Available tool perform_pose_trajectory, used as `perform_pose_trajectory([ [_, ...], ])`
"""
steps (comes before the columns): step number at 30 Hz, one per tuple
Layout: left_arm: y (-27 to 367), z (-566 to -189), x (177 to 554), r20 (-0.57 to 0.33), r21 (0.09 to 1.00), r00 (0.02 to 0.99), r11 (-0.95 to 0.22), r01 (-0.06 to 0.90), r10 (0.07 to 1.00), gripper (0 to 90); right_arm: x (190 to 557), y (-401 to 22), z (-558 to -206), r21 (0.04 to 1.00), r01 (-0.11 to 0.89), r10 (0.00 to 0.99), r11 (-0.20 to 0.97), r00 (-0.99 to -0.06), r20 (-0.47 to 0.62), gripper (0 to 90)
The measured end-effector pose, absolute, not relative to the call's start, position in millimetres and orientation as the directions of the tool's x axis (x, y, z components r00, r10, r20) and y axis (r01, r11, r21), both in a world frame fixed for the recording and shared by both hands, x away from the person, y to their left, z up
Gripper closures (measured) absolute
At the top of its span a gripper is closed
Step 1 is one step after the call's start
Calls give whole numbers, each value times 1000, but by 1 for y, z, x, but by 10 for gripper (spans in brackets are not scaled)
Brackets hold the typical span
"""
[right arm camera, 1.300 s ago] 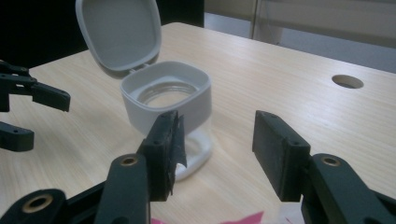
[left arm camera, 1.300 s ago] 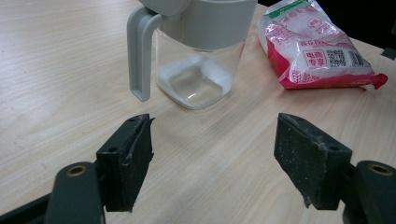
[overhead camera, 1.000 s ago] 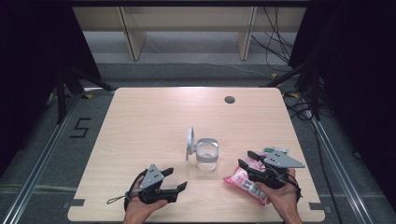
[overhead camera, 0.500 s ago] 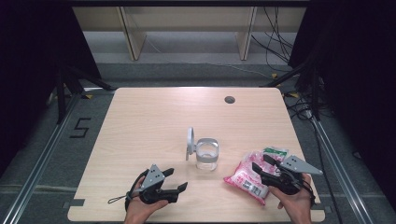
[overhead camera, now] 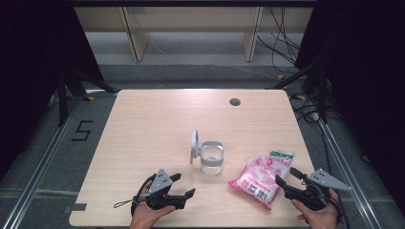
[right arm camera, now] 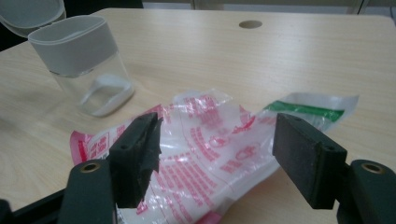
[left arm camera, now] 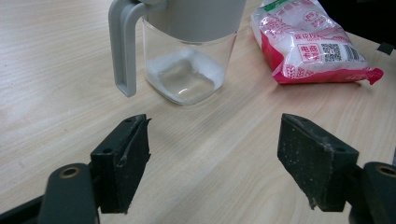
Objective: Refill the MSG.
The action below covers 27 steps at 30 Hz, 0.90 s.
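Note:
A clear jar (overhead camera: 211, 157) with a grey rim stands mid-table, its grey lid (overhead camera: 194, 146) flipped open to the left; a little white powder lies at its bottom (left arm camera: 183, 80). A pink and white bag (overhead camera: 261, 174) lies flat to its right. My right gripper (overhead camera: 285, 175) sits at the bag's right edge. Its jaws have just been opening and now stand wide, with the bag (right arm camera: 210, 140) in front of them and no pad pressing on it. My left gripper (overhead camera: 184, 185) rests near the front edge, open and holding nothing, pointed at the jar (left arm camera: 187, 56).
A round cable hole (overhead camera: 234, 101) sits near the table's far edge. The wooden table (overhead camera: 153, 124) is bare on its left half and far half. Black frames and cables flank the table on both sides.
My right gripper has slid right, off the bag, and its jaws have spread wider. The bag has settled flat on the table. The left gripper has stayed put.

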<state>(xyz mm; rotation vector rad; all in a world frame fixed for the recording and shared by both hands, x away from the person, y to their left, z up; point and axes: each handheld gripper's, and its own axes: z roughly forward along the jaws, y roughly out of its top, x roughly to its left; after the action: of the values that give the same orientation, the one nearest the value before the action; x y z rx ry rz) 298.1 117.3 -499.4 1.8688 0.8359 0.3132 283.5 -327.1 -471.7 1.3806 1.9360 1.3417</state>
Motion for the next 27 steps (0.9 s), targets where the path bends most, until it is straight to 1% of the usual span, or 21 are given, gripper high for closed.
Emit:
perform_pose_trajectory([
  [3,117,-500,298,-153,881,725,-239,408,672,247,287,-331,-477,886,461,894,52,-417,164,283],
  [4,117,-500,298,-154,882,724,-238,408,672,247,286,-332,-477,870,491,893,41,-409,188,277],
  [6,116,-501,298,-168,880,722,-228,417,672,246,287,-332,-481,866,498,894,56,-412,179,272],
  [7,116,-501,299,-160,882,728,-235,409,667,246,290,-333,-483,867,491,886,86,-436,159,263],
  [8,116,-501,298,-156,880,724,-238,411,672,245,290,-333,-484,852,517,889,83,-425,172,260],
  [9,115,-502,298,-160,882,723,-232,411,671,246,293,-334,-487,864,494,887,99,-438,149,260],
  [10,115,-502,298,-159,882,723,-233,411,672,246,291,-333,-487,852,518,893,73,-414,176,260],
  [11,116,-501,299,-151,880,729,-245,407,667,246,293,-335,-488,857,506,893,94,-423,152,260],
  [13,115,-501,298,-158,881,727,-236,409,668,246,293,-335,-489,846,530,894,52,-402,197,260],
  [14,114,-501,298,-157,881,729,-239,408,667,246,296,-339,-490,849,522,892,83,-418,170,260],
  [15,114,-501,298,-154,880,729,-243,409,667,246,297,-339,-491,847,527,896,77,-409,173,261],
  [16,115,-501,298,-137,882,738,-258,394,660,246,296,-337,-491,832,554,900,39,-381,211,265],
  [17,114,-502,299,-139,883,742,-257,392,656,247,301,-341,-493,846,529,895,70,-408,182,275],
  [18,112,-503,298,-166,882,730,-231,410,663,248,300,-338,-493,832,554,897,32,-382,220,285],
  [19,112,-503,298,-157,881,730,-239,408,665,247,304,-340,-494,839,540,889,65,-413,197,294],
  [22,112,-503,298,-146,878,735,-257,405,662,247,307,-336,-495,832,553,894,55,-399,206,312],
  [23,112,-503,298,-147,878,739,-257,404,658,247,309,-336,-496,835,547,885,62,-416,208,320],
  [24,111,-503,298,-153,880,739,-250,404,656,248,312,-337,-496,833,548,897,81,-404,179,348],
  [25,111,-503,298,-143,881,742,-257,397,655,248,312,-337,-496,833,548,897,81,-404,179,348],
  [26,111,-504,299,-134,886,753,-262,383,645,250,311,-334,-496,828,559,903,51,-380,200,364],
  [27,112,-503,299,-127,879,751,-277,387,648,252,314,-336,-496,832,550,904,69,-388,181,375],
])
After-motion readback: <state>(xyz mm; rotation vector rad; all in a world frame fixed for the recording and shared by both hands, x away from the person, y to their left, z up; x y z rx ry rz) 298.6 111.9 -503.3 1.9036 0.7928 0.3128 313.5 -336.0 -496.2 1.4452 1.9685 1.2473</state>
